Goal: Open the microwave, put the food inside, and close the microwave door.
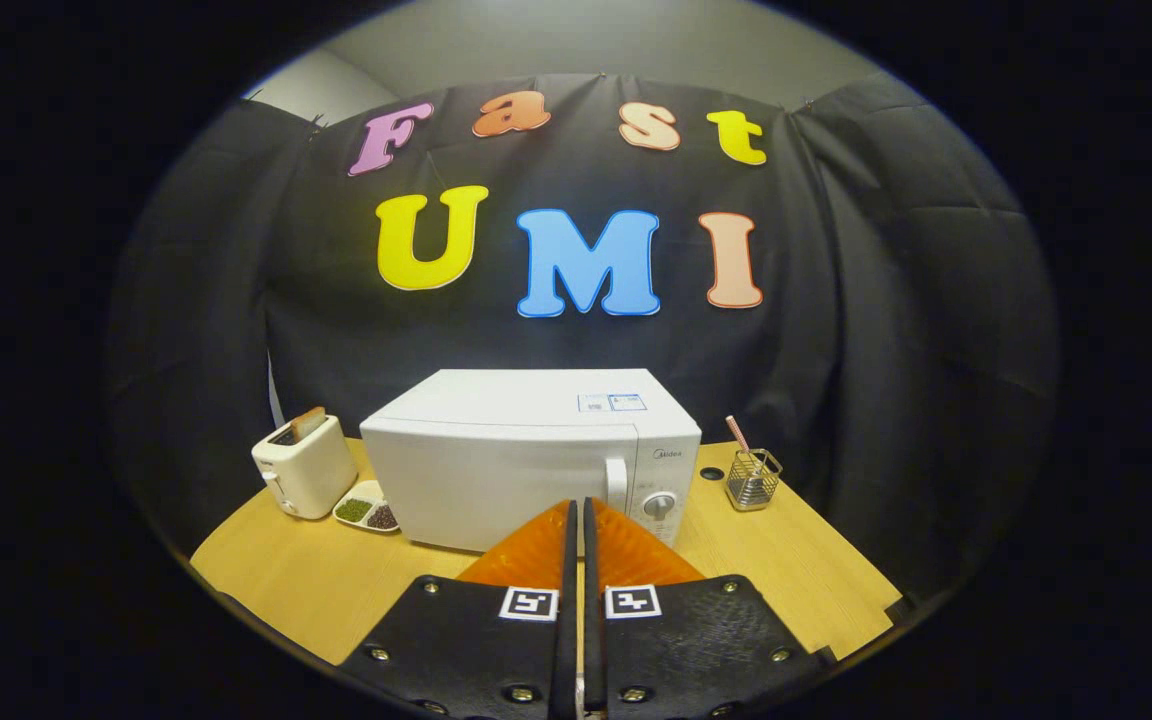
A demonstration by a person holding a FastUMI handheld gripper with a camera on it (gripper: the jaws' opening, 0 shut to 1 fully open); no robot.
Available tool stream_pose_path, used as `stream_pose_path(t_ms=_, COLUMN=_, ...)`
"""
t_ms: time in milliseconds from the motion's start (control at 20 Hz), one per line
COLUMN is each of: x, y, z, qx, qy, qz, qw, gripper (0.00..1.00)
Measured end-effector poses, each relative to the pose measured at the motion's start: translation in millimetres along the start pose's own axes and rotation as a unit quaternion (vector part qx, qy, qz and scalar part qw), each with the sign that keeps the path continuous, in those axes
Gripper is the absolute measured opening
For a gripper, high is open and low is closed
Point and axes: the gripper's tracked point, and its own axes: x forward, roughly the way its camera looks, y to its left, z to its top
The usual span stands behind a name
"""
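Gripper-mounted view over fingers point(577, 520), facing microwave point(526, 455) nearby.

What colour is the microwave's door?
White, like the boxy microwave itself; clearest in the gripper view, beyond the shut gripper.

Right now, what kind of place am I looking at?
Likely a mock kitchen counter in a cloth-walled booth: a closed microwave, a toaster and a utensil holder on a wooden table. The gripper is shut, empty.

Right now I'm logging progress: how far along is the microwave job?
Nothing looks done yet. The microwave door is closed, its handle untouched. The gripper has its fingers together, holding nothing, just short of the door. Left: pull the door open, put the food inside, shut the door. A dish of food sits between the toaster and the microwave.
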Motion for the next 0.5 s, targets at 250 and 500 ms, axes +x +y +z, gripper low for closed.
stream_pose_path(t_ms=250, x=-39, y=5, z=15, qx=-0.003, qy=-0.023, qz=0.015, qw=1.0, gripper=0.11)
stream_pose_path(t_ms=500, x=-67, y=1, z=22, qx=-0.002, qy=-0.049, qz=0.015, qw=0.999, gripper=0.58)
